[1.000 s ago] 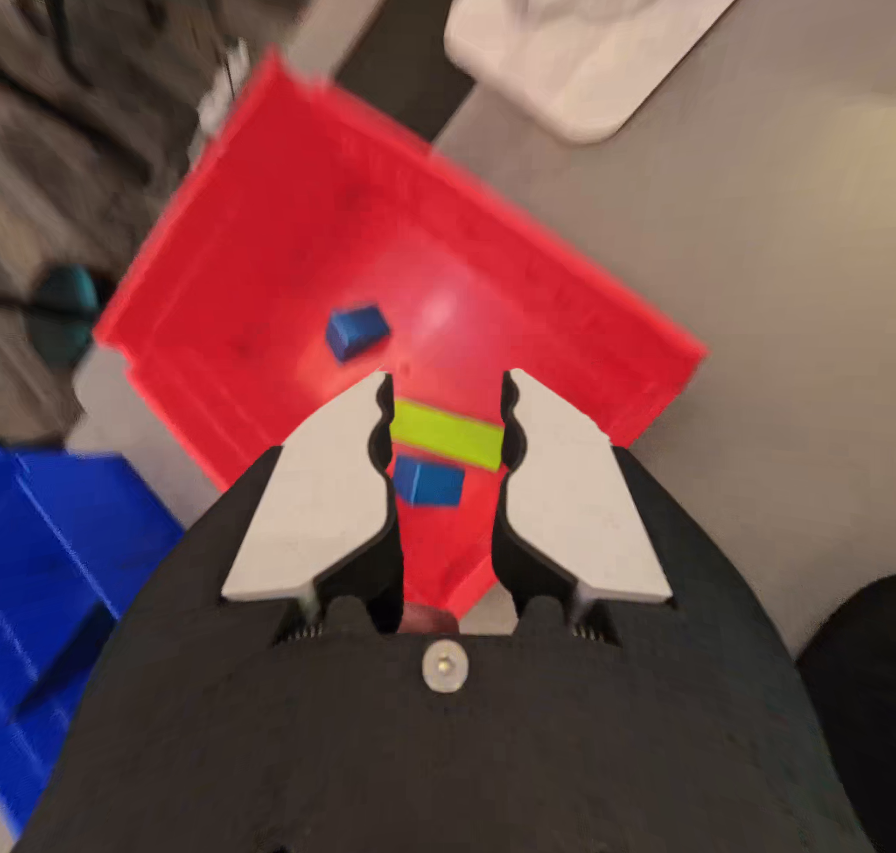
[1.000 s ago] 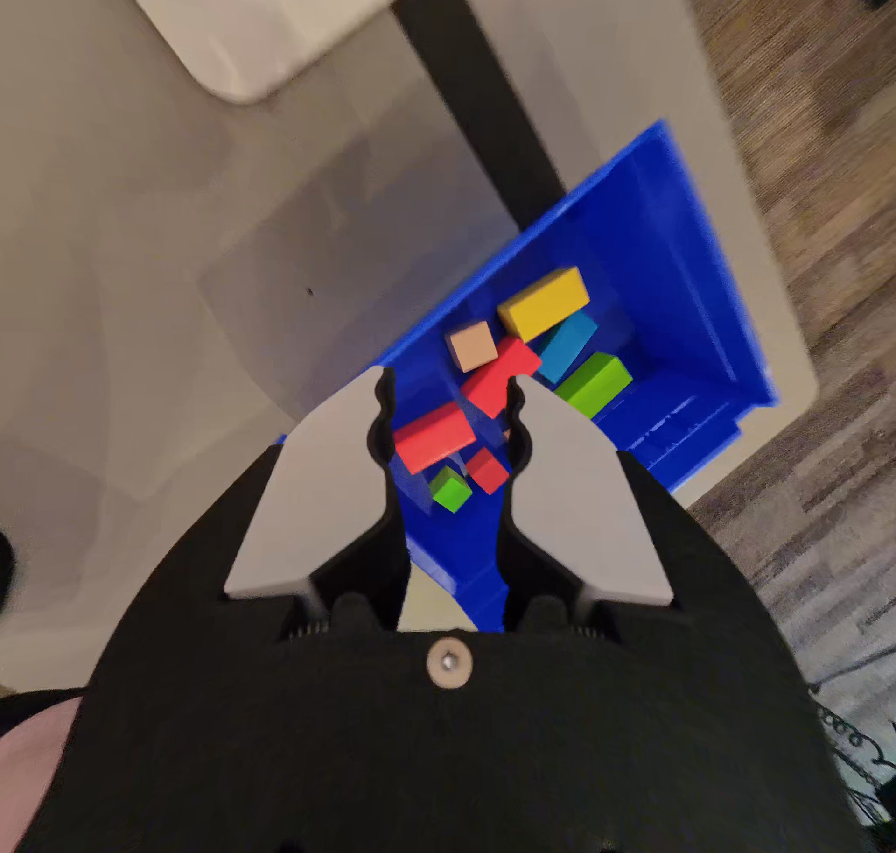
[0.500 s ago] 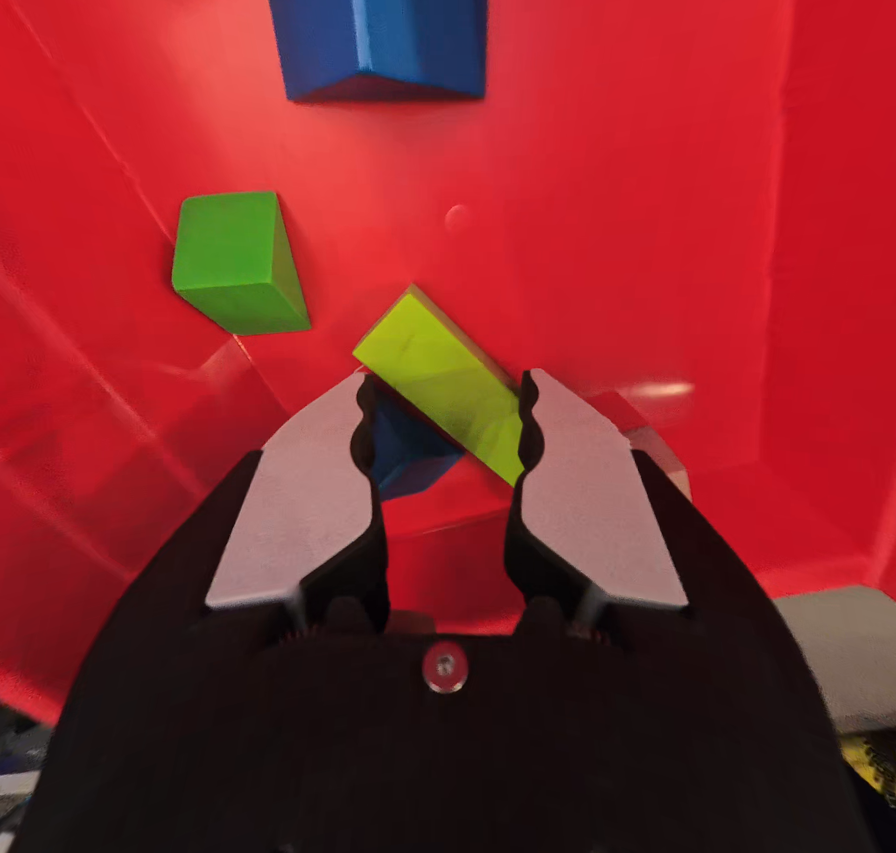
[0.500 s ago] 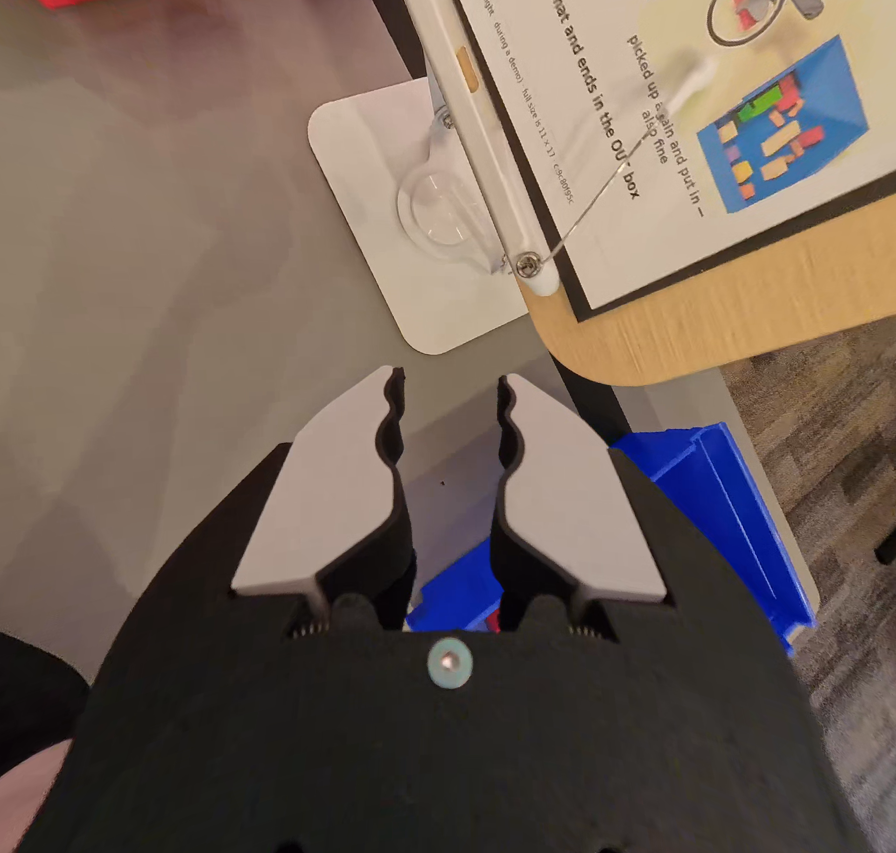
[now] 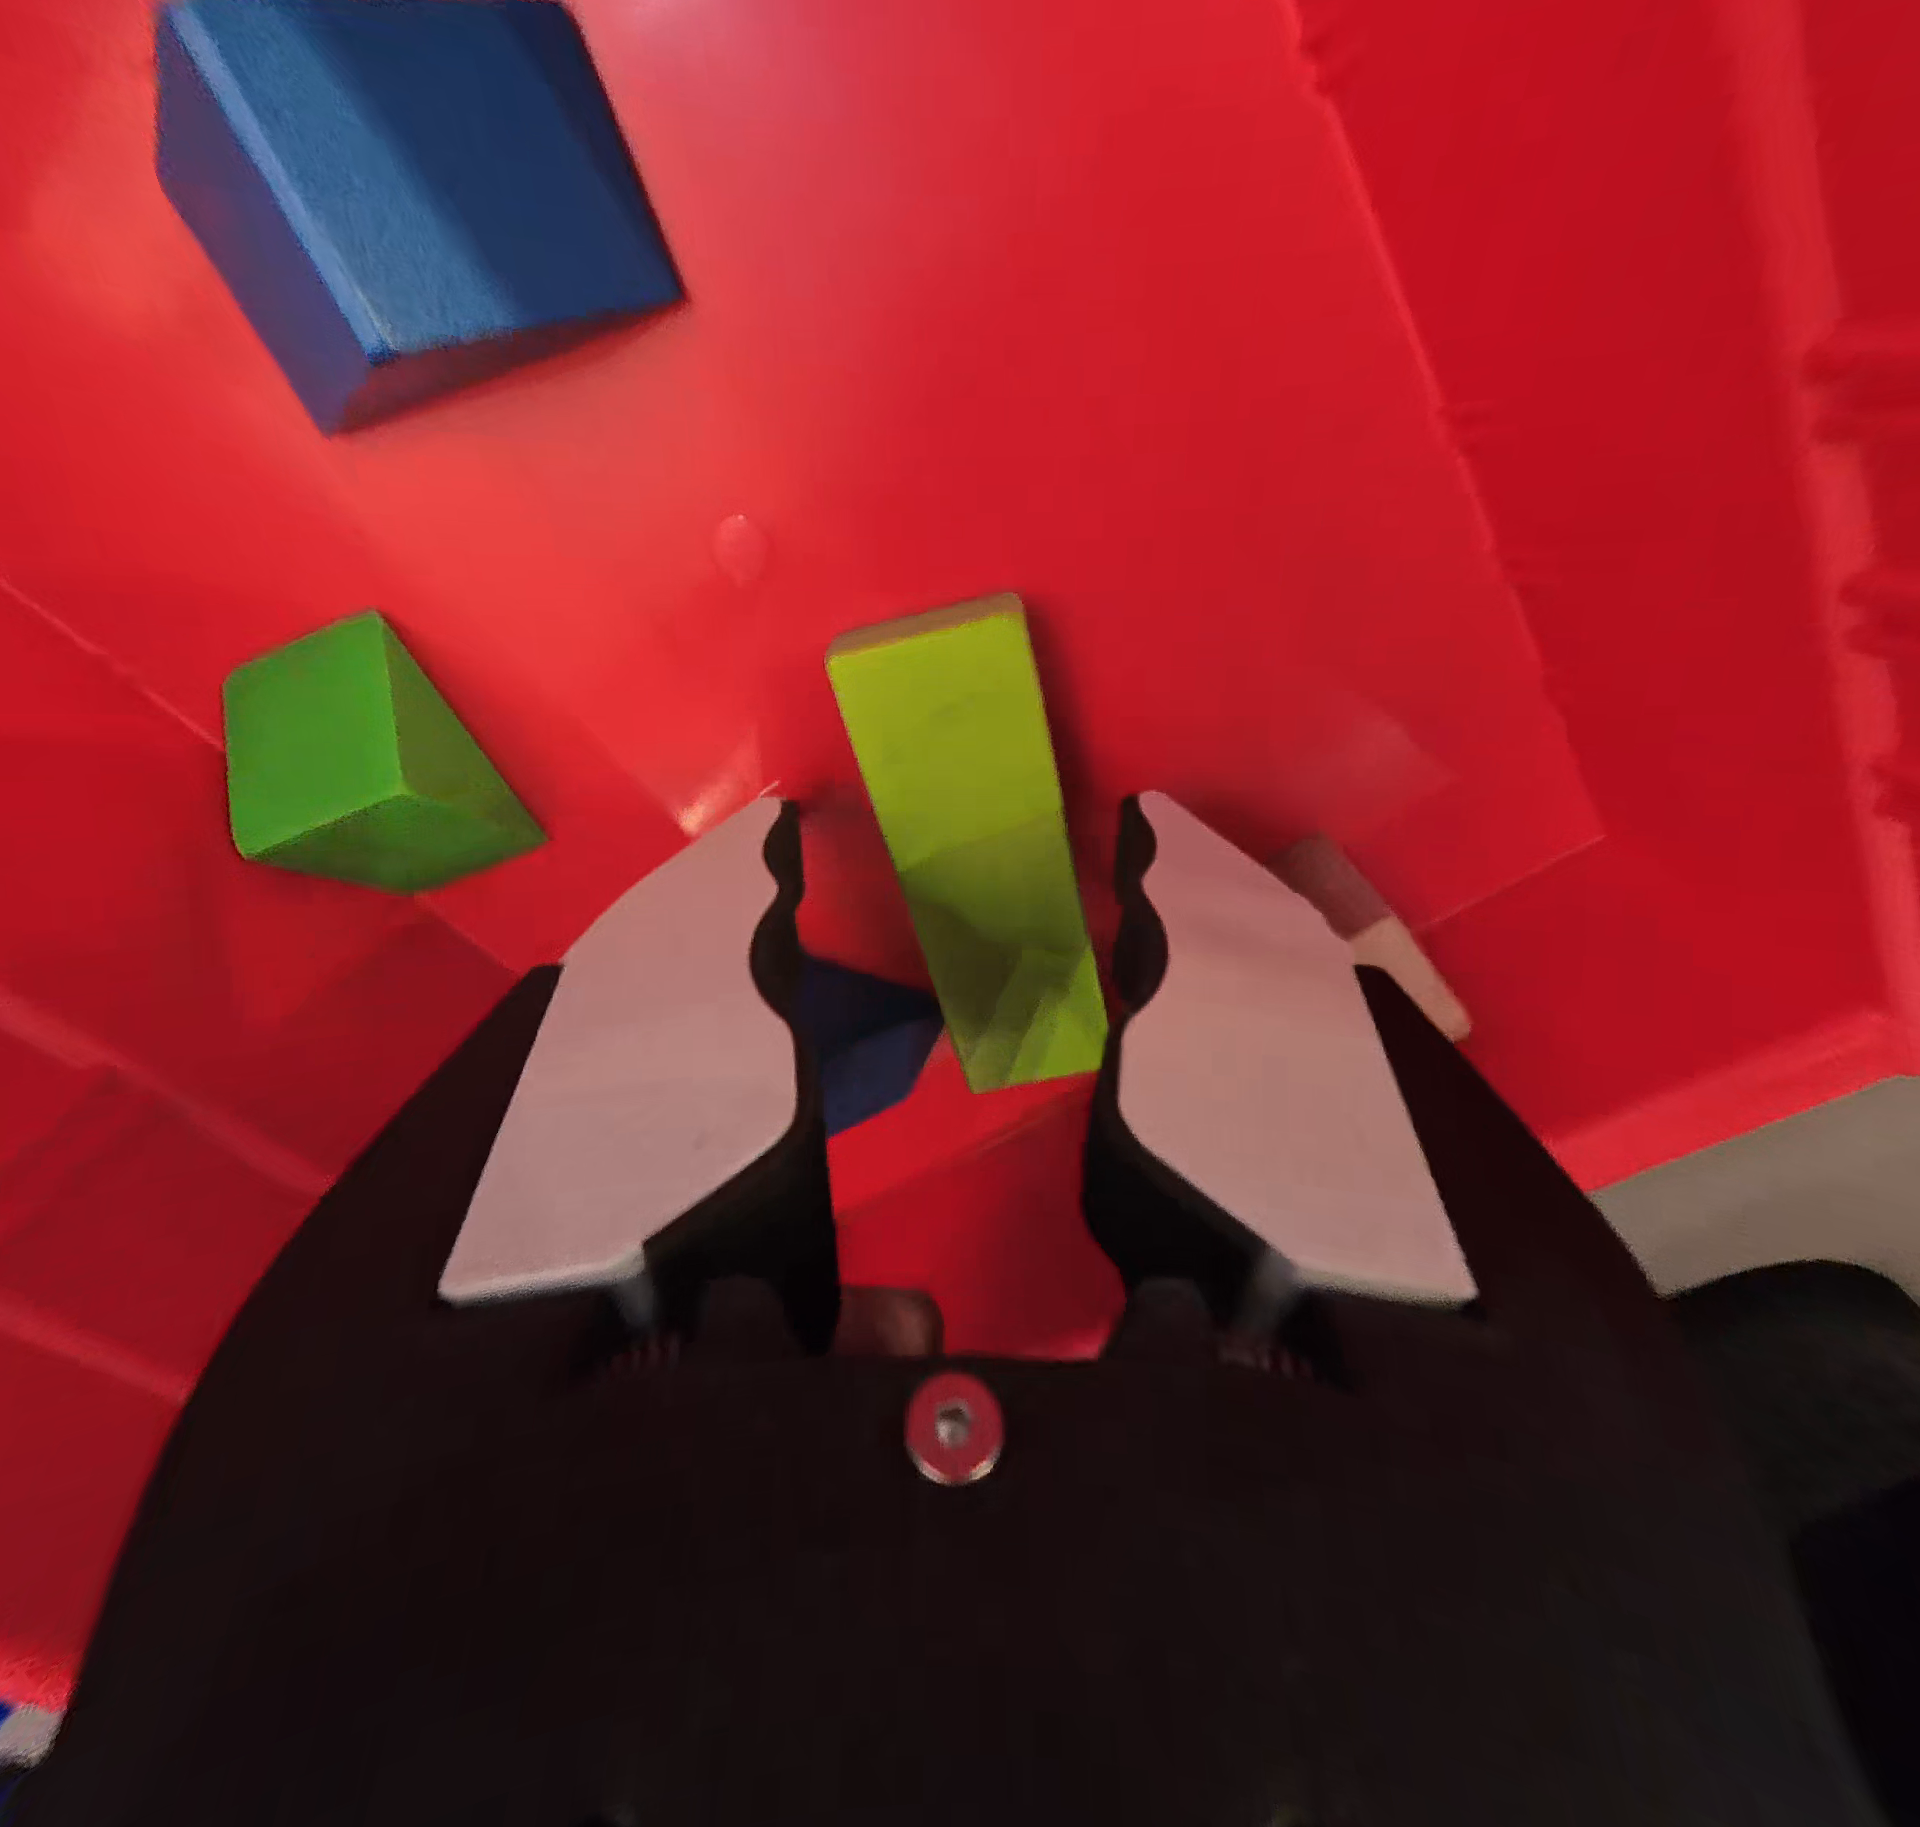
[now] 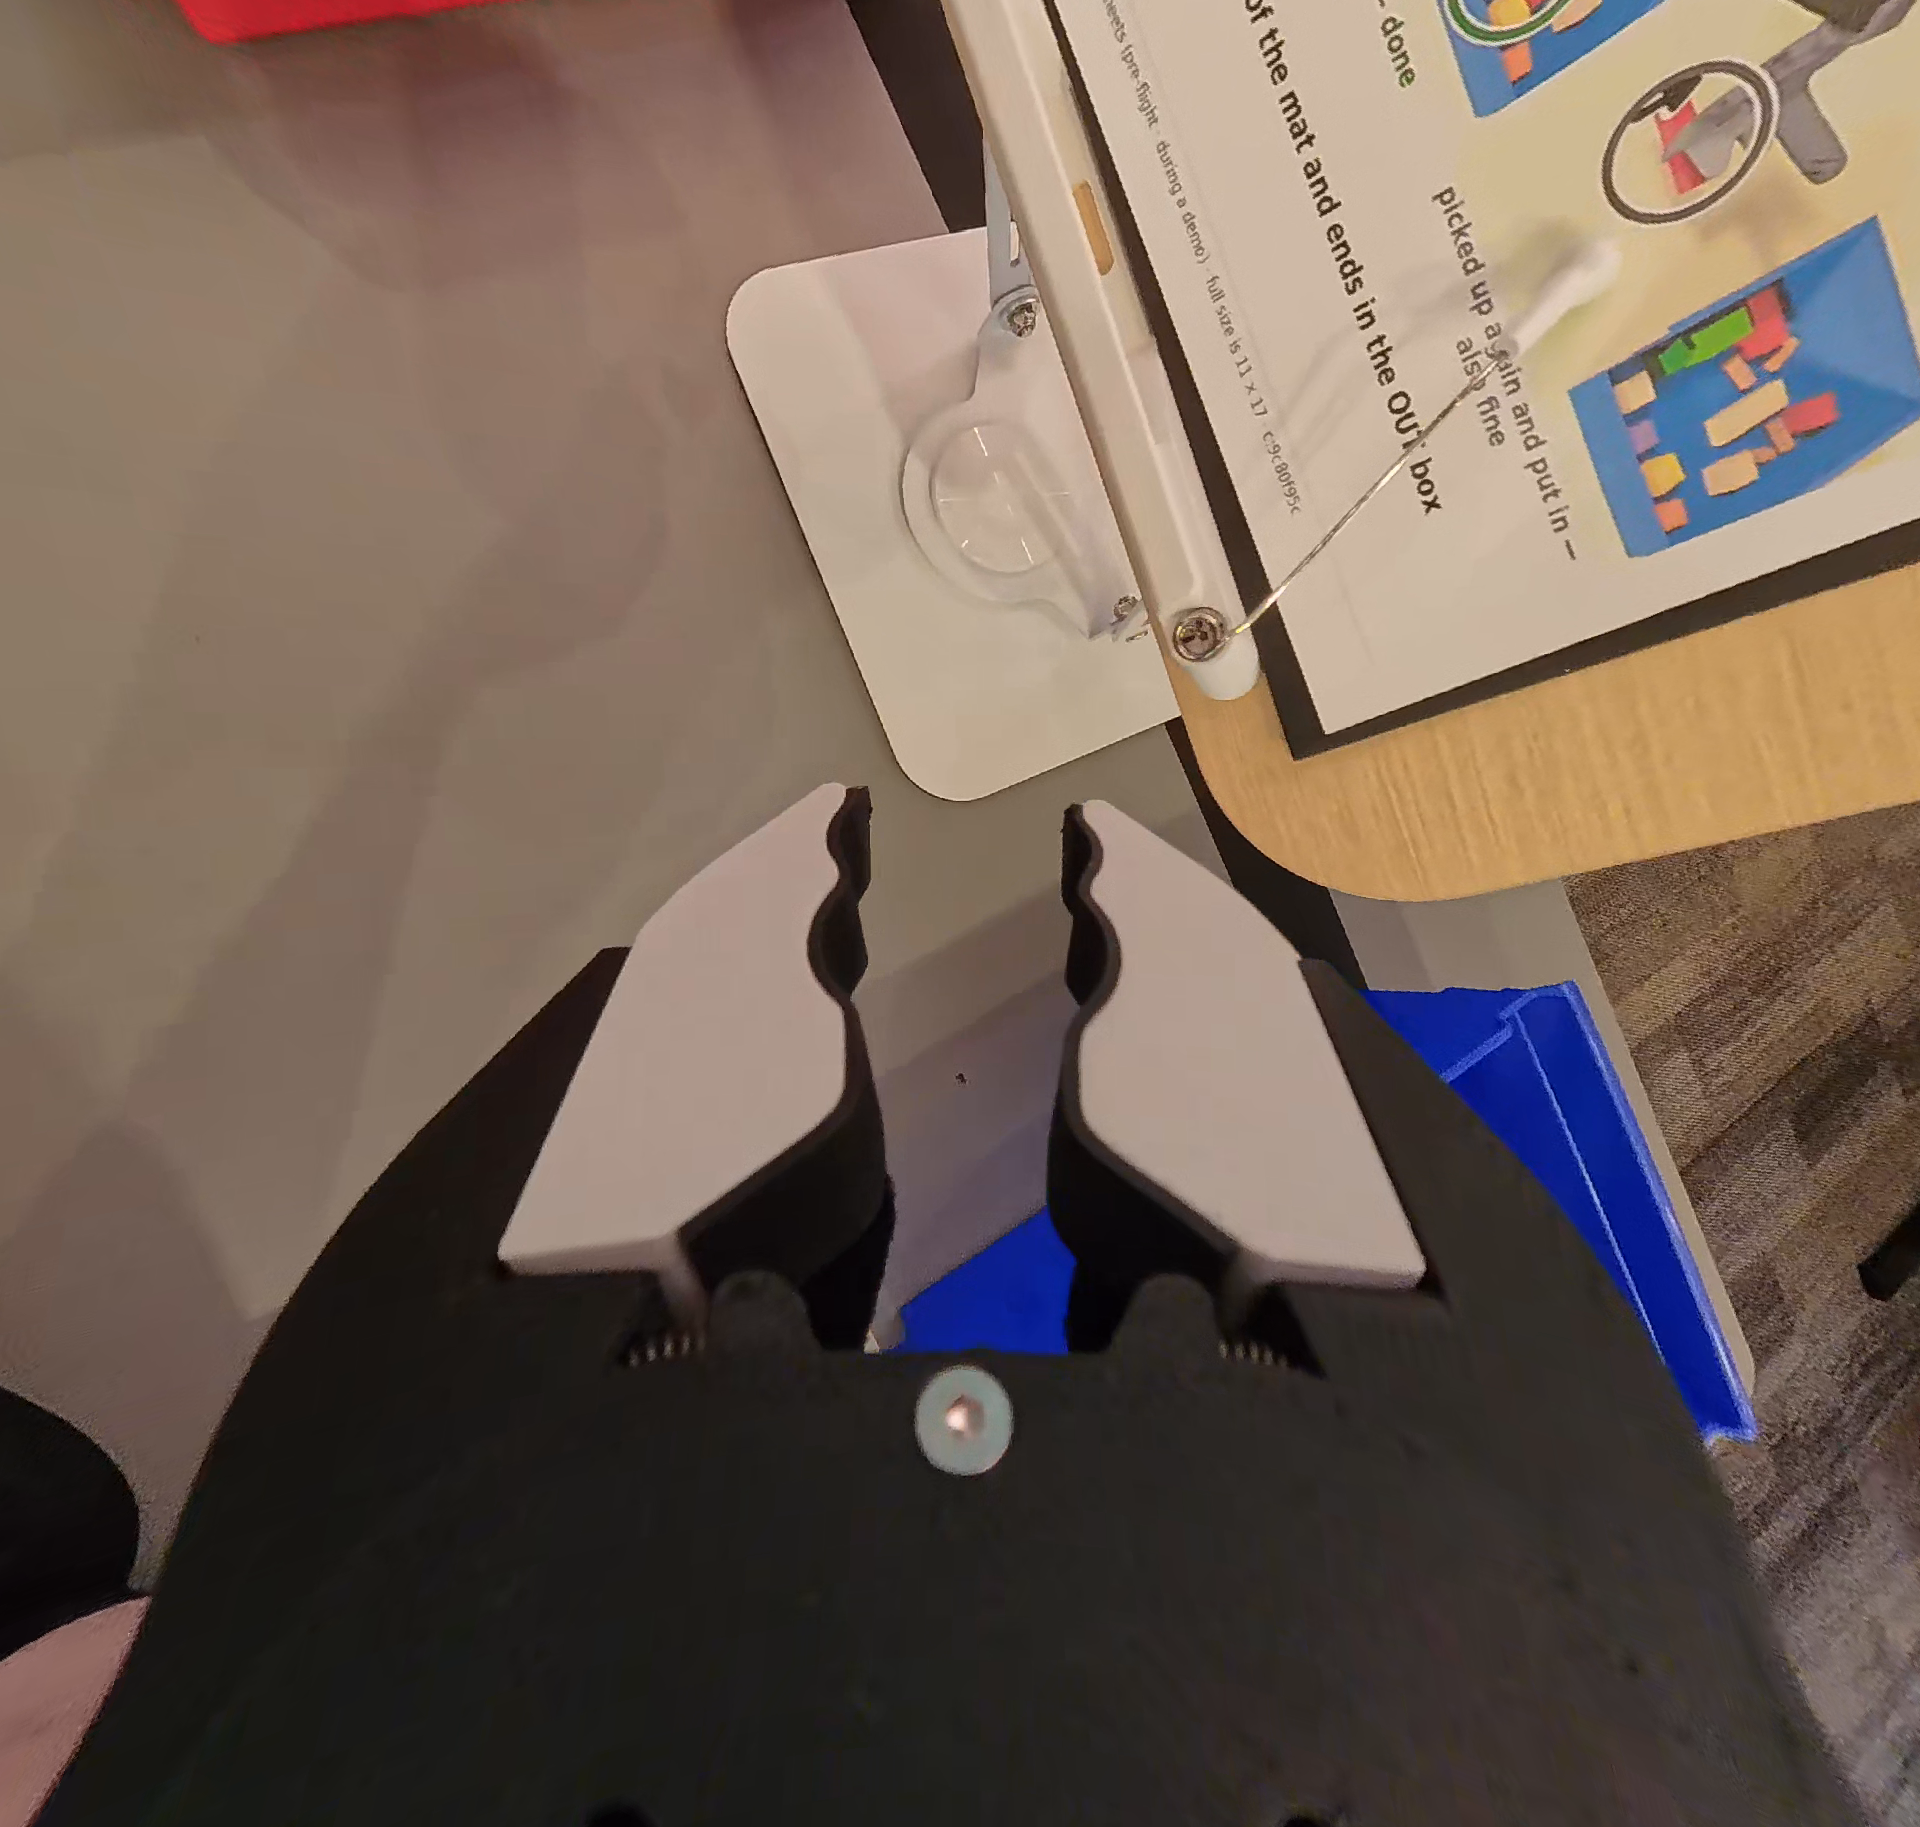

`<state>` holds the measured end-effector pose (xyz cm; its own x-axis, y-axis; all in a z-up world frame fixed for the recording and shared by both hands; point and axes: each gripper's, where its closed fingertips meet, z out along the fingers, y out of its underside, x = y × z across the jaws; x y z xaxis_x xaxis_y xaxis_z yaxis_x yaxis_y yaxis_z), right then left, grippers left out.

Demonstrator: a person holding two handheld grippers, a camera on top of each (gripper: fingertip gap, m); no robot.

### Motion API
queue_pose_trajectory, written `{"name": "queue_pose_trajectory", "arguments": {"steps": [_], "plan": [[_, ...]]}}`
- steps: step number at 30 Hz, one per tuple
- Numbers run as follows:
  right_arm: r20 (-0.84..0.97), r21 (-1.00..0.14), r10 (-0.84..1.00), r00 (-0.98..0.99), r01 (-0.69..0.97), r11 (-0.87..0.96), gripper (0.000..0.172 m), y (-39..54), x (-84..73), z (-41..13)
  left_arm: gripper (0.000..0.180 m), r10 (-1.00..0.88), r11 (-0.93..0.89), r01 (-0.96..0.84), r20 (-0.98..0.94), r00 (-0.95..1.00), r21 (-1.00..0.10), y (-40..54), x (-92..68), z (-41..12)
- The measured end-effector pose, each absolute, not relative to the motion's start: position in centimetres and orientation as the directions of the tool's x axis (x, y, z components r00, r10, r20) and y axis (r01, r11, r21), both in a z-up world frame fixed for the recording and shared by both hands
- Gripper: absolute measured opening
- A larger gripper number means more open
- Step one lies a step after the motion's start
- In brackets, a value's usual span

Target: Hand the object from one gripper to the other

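straddling the lime block apparently untouched, left claw gapes; right claw wide, bare.

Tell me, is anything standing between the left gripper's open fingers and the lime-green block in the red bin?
Nothing visible does. The lime-green block already lies between the open fingers of the left gripper, with red bin floor showing on both sides. A dark blue block lies beside its near end, by the left finger, and may crowd the closing.

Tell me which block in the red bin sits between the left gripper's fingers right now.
The long yellow-green block. It lies between the open left gripper fingers, ungripped, while the green block and big blue block lie off to the left.
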<state>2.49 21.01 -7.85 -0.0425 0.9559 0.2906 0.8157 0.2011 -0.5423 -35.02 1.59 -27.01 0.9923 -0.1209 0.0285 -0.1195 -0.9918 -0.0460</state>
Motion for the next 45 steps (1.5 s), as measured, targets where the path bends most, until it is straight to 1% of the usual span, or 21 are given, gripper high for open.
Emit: {"name": "queue_pose_trajectory", "arguments": {"steps": [2, 4, 5, 8, 12, 14, 15, 17, 19, 22, 24, 26, 28, 30, 31, 32, 35, 37, 40, 42, 45], "plan": [[0.291, -0.539, 0.955, -0.052, 0.816, 0.208, 0.032, 20.9, 2.3, -8.1, 0.052, -0.111, -0.994, -0.111, 0.018, 0.994, -0.010, 0.4, -35.4, -26.8], [0.294, -0.532, 0.954, -0.053, 0.820, 0.210, 0.032, 21.0, 2.2, -8.3, 0.051, -0.122, -0.992, -0.123, 0.064, 0.990, 0.006, -0.5, -34.7, -26.9], [0.293, -0.532, 0.954, -0.054, 0.820, 0.210, 0.032, 21.0, 2.2, -8.4, 0.050, -0.140, -0.990, -0.140, 0.046, 0.989, 0.006, -0.7, -34.8, -27.0], [0.302, -0.531, 0.951, -0.058, 0.819, 0.219, 0.032, 20.9, 1.9, -8.4, 0.045, -0.164, -0.985, -0.165, 0.010, 0.986, 0.055, -1.2, -34.9, -27.0], [0.312, -0.532, 0.948, -0.065, 0.815, 0.231, 0.033, 20.8, 1.7, -8.2, 0.038, -0.174, -0.983, -0.174, 0.004, 0.985, 0.051, -0.9, -34.8, -27.0], [0.318, -0.537, 0.946, -0.062, 0.811, 0.234, 0.033, 20.8, 1.5, -8.0, 0.034, -0.174, -0.985, -0.173, -0.037, 0.984, 0.023, -0.6, -35.3, -26.7], [0.315, -0.547, 0.947, -0.063, 0.804, 0.235, 0.033, 20.7, 1.3, -7.9, 0.035, -0.165, -0.986, -0.165, -0.034, 0.986, -0.012, -0.3, -35.3, -26.5], [0.291, -0.585, 0.954, -0.079, 0.774, 0.242, 0.034, 19.9, 0.5, -7.4, 0.034, -0.134, -0.983, -0.134, -0.009, 0.991, -0.126, 0.5, -35.1, -25.2], [0.239, -0.658, 0.964, -0.114, 0.711, 0.247, 0.037, 18.3, -0.9, -6.6, 0.034, -0.152, -0.954, -0.148, -0.004, 0.988, -0.262, 1.4, -34.8, -23.4], [0.152, -0.786, 0.968, -0.198, 0.569, 0.240, 0.039, 14.8, -4.3, -4.9, 0.034, -0.178, -0.878, -0.141, 0.039, 0.983, -0.457, 2.5, -33.5, -20.4], [0.061, -0.858, 0.957, -0.283, 0.475, 0.195, 0.041, 11.9, -6.7, -4.1, 0.034, -0.173, -0.827, -0.103, 0.075, 0.982, -0.553, 2.9, -32.6, -18.7], [0.005, -0.906, 0.936, -0.352, 0.395, 0.154, 0.044, 9.6, -9.1, -3.9, 0.034, -0.224, -0.735, -0.103, 0.096, 0.970, -0.670, 3.4, -31.0, -16.2], [-0.043, -0.937, 0.918, -0.395, 0.334, 0.099, 0.054, 7.9, -11.5, -4.0, 0.034, -0.326, -0.593, -0.086, 0.141, 0.935, -0.800, 3.7, -27.9, -12.8], [-0.096, -0.965, 0.888, -0.450, 0.262, 0.029, 0.057, 6.3, -13.5, -3.7, 0.034, -0.434, -0.439, -0.083, 0.130, 0.891, -0.895, 3.7, -24.7, -9.5], [-0.116, -0.974, 0.877, -0.466, 0.228, -0.008, 0.061, 5.8, -14.3, -3.5, 0.034, -0.484, -0.367, -0.081, 0.116, 0.867, -0.927, 3.4, -23.0, -8.1], [-0.139, -0.978, 0.860, -0.491, 0.206, -0.041, 0.061, 5.3, -15.0, -3.4, 0.034, -0.524, -0.319, -0.062, 0.121, 0.843, -0.946, 3.2, -21.6, -6.9], [-0.193, -0.979, 0.790, -0.583, 0.164, -0.119, 0.062, 3.7, -16.1, -2.7, 0.034, -0.605, -0.242, -0.036, 0.122, 0.787, -0.970, 2.8, -18.2, -5.2], [-0.206, -0.978, 0.751, -0.628, 0.141, -0.151, 0.057, 2.9, -16.3, -2.2, 0.034, -0.656, -0.222, -0.023, 0.132, 0.743, -0.975, 2.4, -16.5, -4.6], [-0.198, -0.980, 0.727, -0.657, 0.107, -0.170, 0.050, 2.5, -16.3, -1.6, 0.034, -0.678, -0.210, -0.030, 0.124, 0.725, -0.977, 2.5, -15.3, -4.6], [-0.205, -0.979, 0.725, -0.657, 0.124, -0.164, 0.047, 2.5, -16.4, -1.8, 0.034, -0.684, -0.199, -0.016, 0.128, 0.718, -0.980, 2.6, -15.1, -4.5], [-0.202, -0.979, 0.712, -0.672, 0.121, -0.163, 0.030, 2.4, -16.0, -1.8, 0.034, -0.686, -0.195, 0.002, 0.138, 0.715, -0.981, 2.8, -14.9, -4.5]]}}
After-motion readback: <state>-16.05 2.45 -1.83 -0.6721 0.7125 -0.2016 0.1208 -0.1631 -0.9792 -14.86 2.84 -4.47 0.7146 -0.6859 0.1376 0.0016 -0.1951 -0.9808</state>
